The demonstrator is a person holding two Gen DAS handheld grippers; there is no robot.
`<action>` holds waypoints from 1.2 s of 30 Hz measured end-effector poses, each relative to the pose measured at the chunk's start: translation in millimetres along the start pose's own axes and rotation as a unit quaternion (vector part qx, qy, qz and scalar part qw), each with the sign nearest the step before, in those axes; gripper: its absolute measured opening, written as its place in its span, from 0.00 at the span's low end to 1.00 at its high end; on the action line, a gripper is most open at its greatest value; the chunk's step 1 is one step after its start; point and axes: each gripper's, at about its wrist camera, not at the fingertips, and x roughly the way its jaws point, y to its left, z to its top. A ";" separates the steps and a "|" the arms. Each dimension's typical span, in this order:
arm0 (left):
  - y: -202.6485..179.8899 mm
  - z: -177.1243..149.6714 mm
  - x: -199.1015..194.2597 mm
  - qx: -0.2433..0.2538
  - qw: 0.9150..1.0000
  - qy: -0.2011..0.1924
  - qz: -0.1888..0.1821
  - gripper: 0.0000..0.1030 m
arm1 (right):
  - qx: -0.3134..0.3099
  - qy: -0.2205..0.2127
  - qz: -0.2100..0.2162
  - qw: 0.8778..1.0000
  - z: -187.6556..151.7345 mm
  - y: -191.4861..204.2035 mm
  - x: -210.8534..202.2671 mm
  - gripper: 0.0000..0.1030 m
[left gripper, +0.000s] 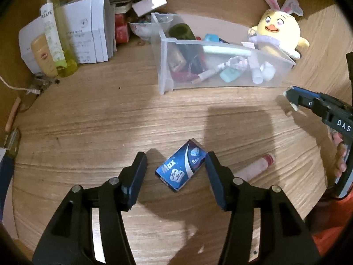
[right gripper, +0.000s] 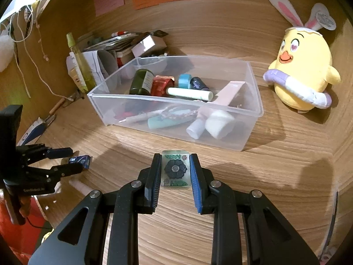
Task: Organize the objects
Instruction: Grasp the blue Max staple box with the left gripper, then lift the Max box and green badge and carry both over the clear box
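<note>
Clutter on the wooden desk (left gripper: 88, 128) is being gathered into the clear plastic bin (left gripper: 167, 70), and two loose pieces are in hand at once.

From the left wrist camera, the left gripper (left gripper: 176, 165) has its fingers spread wide to either side of a small blue box (left gripper: 182, 165) marked "Max", which lies flat on the desk at a slant. The right-hand finger looks to be touching, or just beside, the box's upper corner; the left-hand finger stands apart from it, so nothing is grasped yet. A pink tube (left gripper: 253, 169) lies on the desk just beyond that right finger. The bin sits farther back, already holding bottles, tubes and other small items, with a yellow plush chick (left gripper: 280, 33) behind it. The right gripper (left gripper: 292, 100) enters from the right edge.

From the right wrist camera, the right gripper (right gripper: 175, 170) is clenched on a small clear tile (right gripper: 175, 170) printed with a dark flower and green leaves, the pads pressing both long edges. The tile is near the bin's front wall (right gripper: 154, 119), apparently raised off the desk. The left gripper (right gripper: 70, 161) shows at left, around the blue box (right gripper: 81, 161).

My reading: the right side is mid-carry and needs to clear the bin's rim before letting go; the left needs to square up and close on the box, avoiding the tube.
</note>
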 end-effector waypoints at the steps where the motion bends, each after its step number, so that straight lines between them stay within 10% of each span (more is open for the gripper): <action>1: 0.3 0.8 0.7 -0.001 1.000 0.000 -0.001 0.53 | 0.002 0.001 -0.001 1.000 -0.4 -0.2 0.2 0.22; 9: 10.8 10.3 4.5 -0.018 1.000 0.001 -0.005 0.31 | 0.012 -0.003 -0.008 1.000 -0.9 -7.5 -4.1 0.22; 36: 2.6 13.1 4.2 -0.003 1.000 -0.002 -0.017 0.26 | 0.038 -0.036 -0.029 0.998 10.0 -29.7 -30.3 0.22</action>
